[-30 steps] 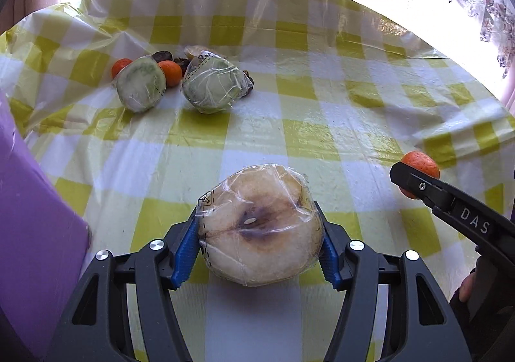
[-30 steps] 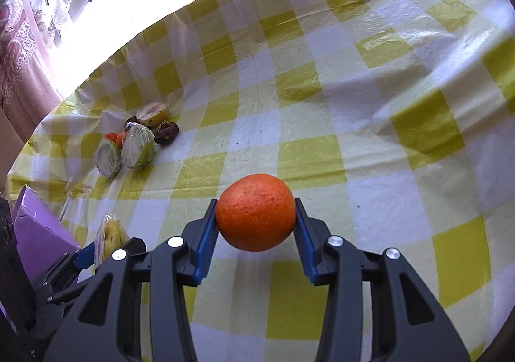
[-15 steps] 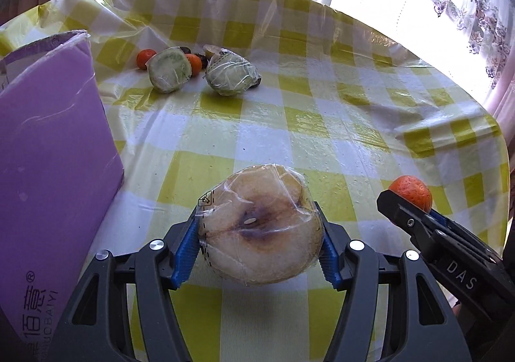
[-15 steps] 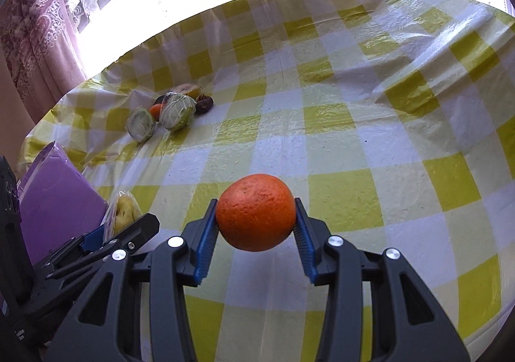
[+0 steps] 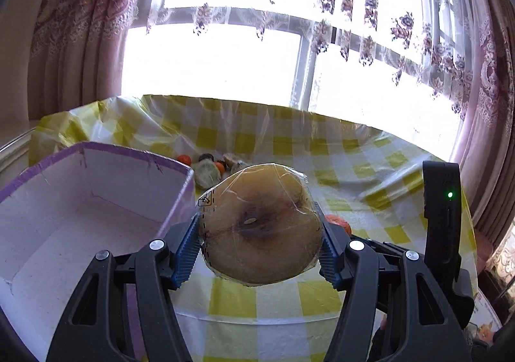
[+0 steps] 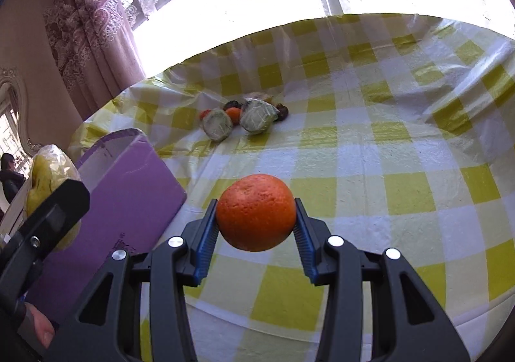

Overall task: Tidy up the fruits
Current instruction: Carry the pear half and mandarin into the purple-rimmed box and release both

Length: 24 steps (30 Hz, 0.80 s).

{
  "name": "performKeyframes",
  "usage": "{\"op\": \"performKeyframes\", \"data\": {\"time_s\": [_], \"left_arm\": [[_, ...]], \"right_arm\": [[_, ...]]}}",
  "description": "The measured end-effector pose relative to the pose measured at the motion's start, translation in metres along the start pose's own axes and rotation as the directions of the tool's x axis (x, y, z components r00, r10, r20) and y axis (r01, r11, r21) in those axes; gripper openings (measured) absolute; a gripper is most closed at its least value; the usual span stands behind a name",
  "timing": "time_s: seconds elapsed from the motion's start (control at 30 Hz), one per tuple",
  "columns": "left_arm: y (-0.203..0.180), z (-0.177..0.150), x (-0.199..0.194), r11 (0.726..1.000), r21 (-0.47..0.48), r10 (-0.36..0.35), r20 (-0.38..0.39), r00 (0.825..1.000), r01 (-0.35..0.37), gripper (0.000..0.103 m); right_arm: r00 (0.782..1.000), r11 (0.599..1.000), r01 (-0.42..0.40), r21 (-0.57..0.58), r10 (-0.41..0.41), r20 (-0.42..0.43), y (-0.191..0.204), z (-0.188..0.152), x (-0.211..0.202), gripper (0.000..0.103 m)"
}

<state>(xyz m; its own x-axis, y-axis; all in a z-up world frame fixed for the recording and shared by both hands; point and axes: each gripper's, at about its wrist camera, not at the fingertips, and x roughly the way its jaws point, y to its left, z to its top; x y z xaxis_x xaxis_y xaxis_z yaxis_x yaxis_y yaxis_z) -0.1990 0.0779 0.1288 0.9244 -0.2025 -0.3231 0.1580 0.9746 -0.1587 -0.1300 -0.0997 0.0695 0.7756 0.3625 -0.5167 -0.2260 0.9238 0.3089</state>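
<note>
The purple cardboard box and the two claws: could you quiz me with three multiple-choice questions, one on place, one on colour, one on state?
1. The purple cardboard box lies where from the left claw?
A left
B right
C behind

2. The round fruit in the right claw is:
A green
B orange
C purple

3. The box is:
A lidded
B full
C open, empty

Answers: 1 A, in the left wrist view it fills the left side. 2 B, orange peel shows. 3 C, only its bare white inside shows.

Both the left gripper (image 5: 259,249) and the right gripper (image 6: 256,231) are black plastic frames with triangular cut-outs, round silver screws and ribbed blue pads lining the jaws. A green light (image 5: 450,194) glows on the right one's body.
</note>
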Motion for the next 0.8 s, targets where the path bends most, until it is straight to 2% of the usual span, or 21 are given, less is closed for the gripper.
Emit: {"op": "performKeyframes", "data": {"time_s": [0.07, 0.13, 0.23, 0.3, 0.4, 0.47, 0.53, 0.67, 0.8], "left_arm": [[0.015, 0.012, -0.030, 0.998, -0.035, 0.049, 0.108, 0.993, -0.045, 0.060], [0.034, 0.023, -0.055, 0.991, -0.093, 0.111, 0.188, 0.976, -0.095, 0.060], [0.066, 0.035, -0.078, 0.969, -0.187, 0.197, 0.206, 0.959, -0.159, 0.060], [0.089, 0.037, -0.084, 0.945, -0.245, 0.262, 0.157, 0.952, -0.219, 0.060], [0.120, 0.036, -0.086, 0.904, -0.307, 0.332, 0.070, 0.941, -0.297, 0.060], [0.137, 0.034, -0.088, 0.877, -0.329, 0.380, 0.027, 0.925, -0.350, 0.060], [0.150, 0.033, -0.088, 0.849, -0.331, 0.435, -0.003, 0.900, -0.412, 0.060], [0.171, 0.024, -0.074, 0.818, -0.310, 0.473, -0.118, 0.873, -0.485, 0.060], [0.185, 0.004, -0.050, 0.806, -0.272, 0.458, -0.278, 0.845, -0.526, 0.060]], "right_arm": [[0.997, 0.996, -0.064, -0.055, 0.067, 0.039, 0.029, 0.012, -0.012, 0.045], [0.989, 0.984, -0.123, -0.128, 0.131, 0.060, 0.063, 0.025, -0.020, 0.045], [0.971, 0.949, -0.214, -0.232, 0.232, 0.056, 0.112, 0.038, -0.023, 0.045], [0.960, 0.922, -0.259, -0.286, 0.280, 0.031, 0.141, 0.042, -0.019, 0.045], [0.949, 0.878, -0.307, -0.367, 0.311, -0.050, 0.182, 0.044, -0.007, 0.045], [0.941, 0.846, -0.335, -0.414, 0.320, -0.106, 0.205, 0.039, 0.003, 0.045], [0.938, 0.816, -0.346, -0.463, 0.312, -0.151, 0.224, 0.031, 0.012, 0.045], [0.942, 0.779, -0.326, -0.536, 0.217, -0.257, 0.247, 0.012, 0.034, 0.045], [0.944, 0.756, -0.273, -0.595, 0.092, -0.316, 0.251, -0.010, 0.055, 0.045]]}}
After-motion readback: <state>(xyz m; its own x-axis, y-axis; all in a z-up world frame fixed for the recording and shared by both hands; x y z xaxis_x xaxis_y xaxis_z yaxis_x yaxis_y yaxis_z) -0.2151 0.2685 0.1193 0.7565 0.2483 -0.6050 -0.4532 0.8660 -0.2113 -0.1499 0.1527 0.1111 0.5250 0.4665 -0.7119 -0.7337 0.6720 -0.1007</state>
